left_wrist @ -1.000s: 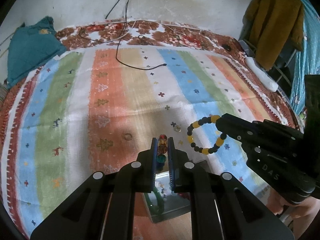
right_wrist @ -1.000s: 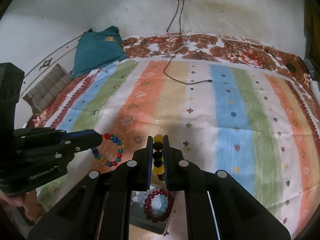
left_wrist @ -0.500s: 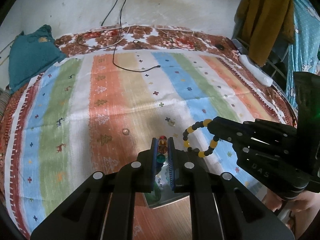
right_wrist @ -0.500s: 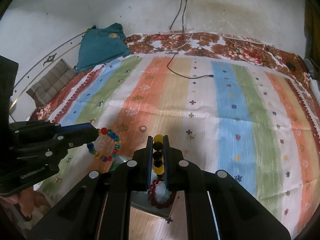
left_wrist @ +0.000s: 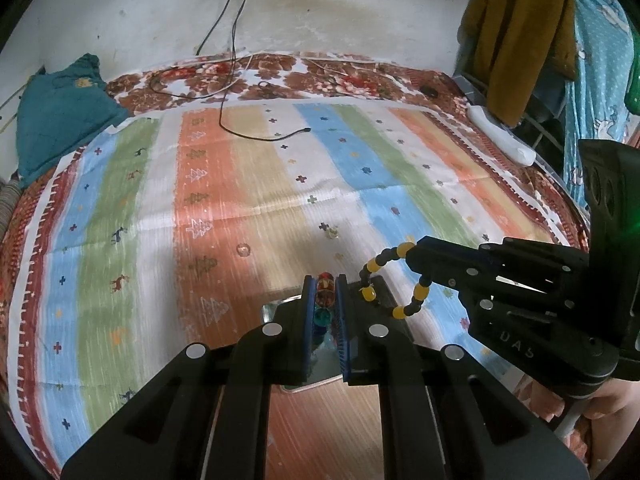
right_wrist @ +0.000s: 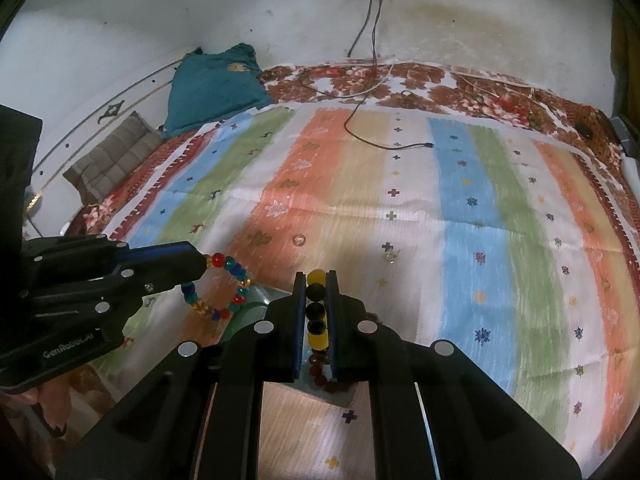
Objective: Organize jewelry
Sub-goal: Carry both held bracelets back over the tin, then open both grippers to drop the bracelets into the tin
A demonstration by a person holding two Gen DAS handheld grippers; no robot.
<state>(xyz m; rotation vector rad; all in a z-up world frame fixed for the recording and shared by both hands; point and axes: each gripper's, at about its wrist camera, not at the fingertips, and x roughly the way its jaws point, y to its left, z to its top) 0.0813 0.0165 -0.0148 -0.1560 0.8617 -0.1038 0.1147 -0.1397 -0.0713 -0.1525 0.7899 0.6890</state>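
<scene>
Your left gripper (left_wrist: 325, 280) is clamped tight on a multicoloured bracelet (right_wrist: 224, 288), and your right gripper (right_wrist: 316, 276) is clamped on a yellow-and-black bracelet (left_wrist: 394, 280). Both loops hang over a box (left_wrist: 280, 306) at the near edge of the striped cloth (left_wrist: 240, 200). Two rings (right_wrist: 299, 240) lie farther out.

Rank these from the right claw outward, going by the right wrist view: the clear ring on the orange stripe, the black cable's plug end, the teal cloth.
1. Clear ring: just ahead of the right claw, slightly left, on the orange stripe.
2. Plug end: further up the blanket, right of centre.
3. Teal cloth: farthest, at the far left by the wall.
</scene>
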